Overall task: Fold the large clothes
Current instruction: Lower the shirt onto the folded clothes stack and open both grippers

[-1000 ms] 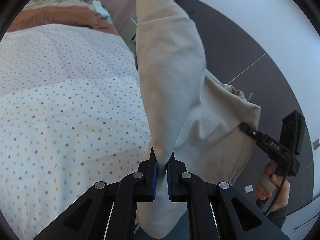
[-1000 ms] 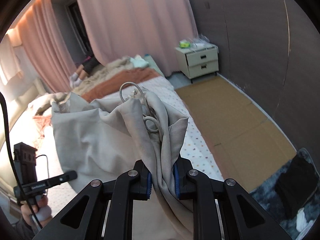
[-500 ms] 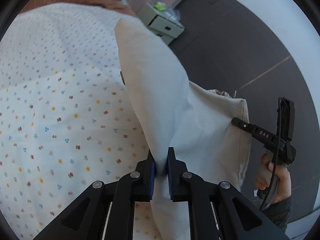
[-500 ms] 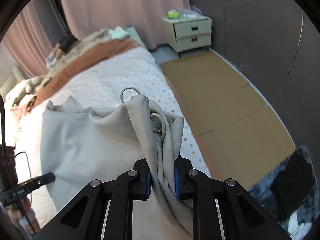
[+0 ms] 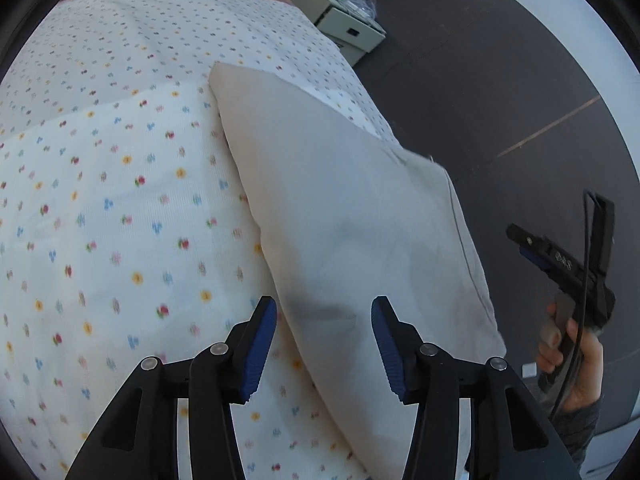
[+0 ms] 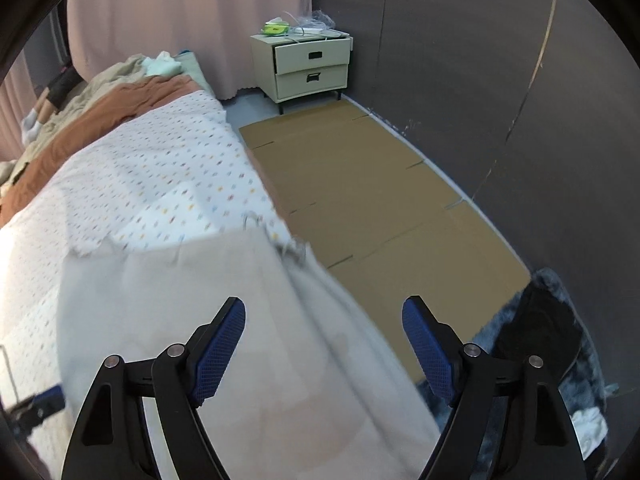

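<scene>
A large beige garment [image 5: 352, 216] lies spread on the dotted bedspread [image 5: 104, 184] near the bed's right edge. It also shows in the right wrist view [image 6: 200, 300], blurred, with a drawstring end [image 6: 288, 246] at its far edge. My left gripper [image 5: 324, 330] is open and empty just above the garment's near part. My right gripper [image 6: 324, 334] is open and empty above the garment's side at the bed edge. The right gripper also shows in the left wrist view [image 5: 560, 264], held in a hand.
A cream nightstand [image 6: 308, 66] stands by the pink curtain [image 6: 180, 12]. Flattened cardboard [image 6: 360, 188] covers the floor beside the bed. A dark fluffy rug with clothes [image 6: 552, 332] lies at right. A brown blanket [image 6: 100, 112] and other bedding lie at the bed's far end.
Both grippers were shut on the garment and held it up. Both have now opened and let it go, and it lies on the bed.
</scene>
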The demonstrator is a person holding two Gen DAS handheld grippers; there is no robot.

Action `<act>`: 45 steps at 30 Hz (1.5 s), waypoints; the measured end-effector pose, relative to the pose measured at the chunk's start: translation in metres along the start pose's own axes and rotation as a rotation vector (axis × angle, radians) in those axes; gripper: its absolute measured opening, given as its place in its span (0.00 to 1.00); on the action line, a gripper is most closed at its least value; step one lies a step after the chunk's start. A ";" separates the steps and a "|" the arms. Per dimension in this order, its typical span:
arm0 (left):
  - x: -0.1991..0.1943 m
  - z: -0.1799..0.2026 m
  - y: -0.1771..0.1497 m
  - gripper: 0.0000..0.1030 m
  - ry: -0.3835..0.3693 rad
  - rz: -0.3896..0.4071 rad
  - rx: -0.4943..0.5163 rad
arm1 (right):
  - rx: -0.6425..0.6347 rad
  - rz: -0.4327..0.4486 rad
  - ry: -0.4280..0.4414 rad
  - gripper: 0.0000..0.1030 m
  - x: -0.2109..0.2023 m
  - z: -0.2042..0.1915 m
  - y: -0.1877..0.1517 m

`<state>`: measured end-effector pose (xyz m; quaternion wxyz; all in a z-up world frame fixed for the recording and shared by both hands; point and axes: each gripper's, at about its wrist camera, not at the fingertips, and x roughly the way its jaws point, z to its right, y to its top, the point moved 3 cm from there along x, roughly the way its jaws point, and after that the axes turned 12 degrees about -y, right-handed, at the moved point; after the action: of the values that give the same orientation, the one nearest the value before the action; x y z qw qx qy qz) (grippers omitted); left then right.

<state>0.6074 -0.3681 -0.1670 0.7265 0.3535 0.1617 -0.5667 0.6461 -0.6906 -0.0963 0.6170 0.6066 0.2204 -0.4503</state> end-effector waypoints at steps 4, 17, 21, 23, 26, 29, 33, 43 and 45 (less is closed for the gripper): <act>0.004 -0.003 -0.006 0.50 -0.004 -0.029 -0.009 | 0.029 -0.012 0.005 0.78 -0.016 0.025 -0.039; 0.010 0.010 -0.035 0.65 -0.016 -0.071 0.040 | 0.337 -0.156 0.009 0.78 -0.024 0.124 -0.146; 0.014 0.012 -0.041 0.65 -0.039 -0.076 0.063 | 0.400 -0.244 0.085 0.74 0.000 0.125 -0.174; 0.020 0.014 -0.040 0.65 -0.038 -0.084 0.073 | 0.417 -0.272 0.113 0.54 0.011 0.119 -0.184; 0.029 0.016 -0.041 0.65 -0.043 -0.102 0.083 | 0.449 -0.289 0.198 0.25 0.024 0.112 -0.190; 0.034 0.020 -0.039 0.65 -0.050 -0.101 0.102 | 0.463 -0.232 0.231 0.12 0.028 0.112 -0.179; 0.039 0.026 -0.035 0.65 -0.064 -0.100 0.118 | 0.487 -0.166 0.225 0.05 0.024 0.119 -0.169; 0.021 0.026 -0.039 0.67 -0.086 -0.081 0.133 | 0.545 -0.185 0.098 0.13 0.041 0.127 -0.162; 0.011 0.028 -0.042 0.71 -0.078 -0.055 0.145 | 0.540 -0.172 0.058 0.27 0.035 0.131 -0.160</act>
<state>0.5666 -0.4001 -0.1681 0.6890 0.3783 0.1013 -0.6099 0.4961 -0.8021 -0.1910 0.3860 0.7406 0.1609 -0.5259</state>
